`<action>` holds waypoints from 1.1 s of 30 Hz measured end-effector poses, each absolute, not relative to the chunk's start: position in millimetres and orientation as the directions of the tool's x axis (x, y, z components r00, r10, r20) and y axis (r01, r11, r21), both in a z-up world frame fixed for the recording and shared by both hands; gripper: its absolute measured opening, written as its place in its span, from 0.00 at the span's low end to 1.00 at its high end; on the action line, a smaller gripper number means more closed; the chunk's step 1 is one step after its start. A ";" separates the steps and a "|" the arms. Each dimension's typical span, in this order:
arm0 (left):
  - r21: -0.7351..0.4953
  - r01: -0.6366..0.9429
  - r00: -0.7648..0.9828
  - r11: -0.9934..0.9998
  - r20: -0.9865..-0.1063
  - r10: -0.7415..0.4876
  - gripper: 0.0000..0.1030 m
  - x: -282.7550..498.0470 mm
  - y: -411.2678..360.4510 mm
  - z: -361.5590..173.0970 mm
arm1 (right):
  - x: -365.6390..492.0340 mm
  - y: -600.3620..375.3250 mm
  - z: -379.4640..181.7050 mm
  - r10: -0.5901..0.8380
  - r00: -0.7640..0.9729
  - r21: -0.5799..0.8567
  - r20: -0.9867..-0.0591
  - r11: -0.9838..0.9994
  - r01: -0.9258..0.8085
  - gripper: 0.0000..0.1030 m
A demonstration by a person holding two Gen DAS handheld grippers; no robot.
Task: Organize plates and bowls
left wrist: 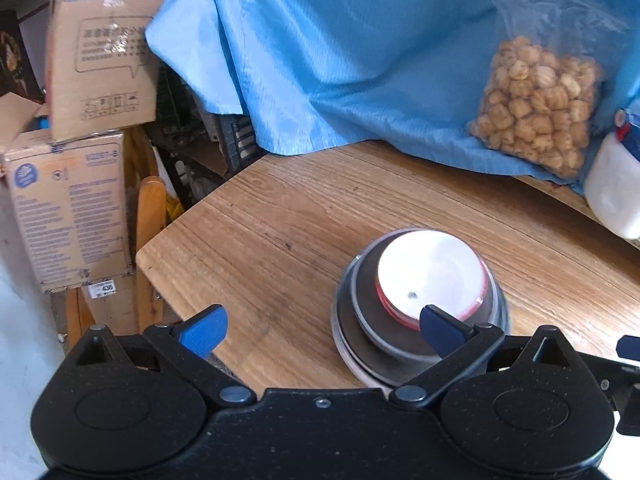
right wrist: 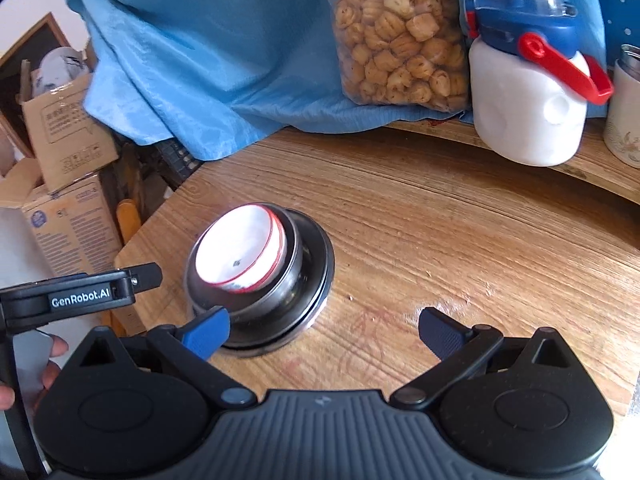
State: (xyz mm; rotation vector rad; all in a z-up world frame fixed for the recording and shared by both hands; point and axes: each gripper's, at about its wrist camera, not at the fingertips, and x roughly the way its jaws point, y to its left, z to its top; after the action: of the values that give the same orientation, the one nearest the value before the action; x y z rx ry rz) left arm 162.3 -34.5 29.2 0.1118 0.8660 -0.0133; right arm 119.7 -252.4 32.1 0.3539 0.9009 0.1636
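Between the spread fingers of the left gripper (left wrist: 322, 334) and right gripper (right wrist: 324, 334), nothing is held. Just ahead, a white bowl (right wrist: 240, 250) nests in a steel bowl (right wrist: 280, 292) on stacked plates (right wrist: 320, 276), near the wooden table (right wrist: 460, 240) corner.

Left gripper (left wrist: 322, 334) and right gripper (right wrist: 324, 334) both gape wide, holding nothing.

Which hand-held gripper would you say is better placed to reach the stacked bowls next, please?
Probably the left hand-held gripper: it is open, and its right finger already overlaps the stack of bowls. The right hand-held gripper is open but centered on bare table.
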 end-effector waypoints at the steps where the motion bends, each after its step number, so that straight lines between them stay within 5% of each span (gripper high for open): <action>1: 0.105 0.057 0.650 0.993 -0.759 0.043 0.99 155.8 -38.7 29.7 | 115.9 -253.9 32.8 0.294 0.614 0.371 -0.732 0.929 -0.002 1.00; 12: 0.115 -0.029 0.683 0.993 -0.723 0.104 0.99 86.7 -61.7 38.4 | 70.4 -268.5 39.4 0.328 0.615 0.373 -0.717 0.926 -0.058 1.00; 33: 0.015 0.068 0.748 0.998 -0.663 -0.041 0.99 58.7 -23.8 35.1 | 16.0 -248.2 60.2 0.130 0.679 0.276 -0.722 0.955 0.110 1.00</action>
State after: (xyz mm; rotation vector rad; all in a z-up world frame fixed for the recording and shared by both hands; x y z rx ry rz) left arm 58.7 -23.8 35.1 0.0391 0.7238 -0.0601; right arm 16.0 -248.2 60.2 0.3101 0.8273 0.0117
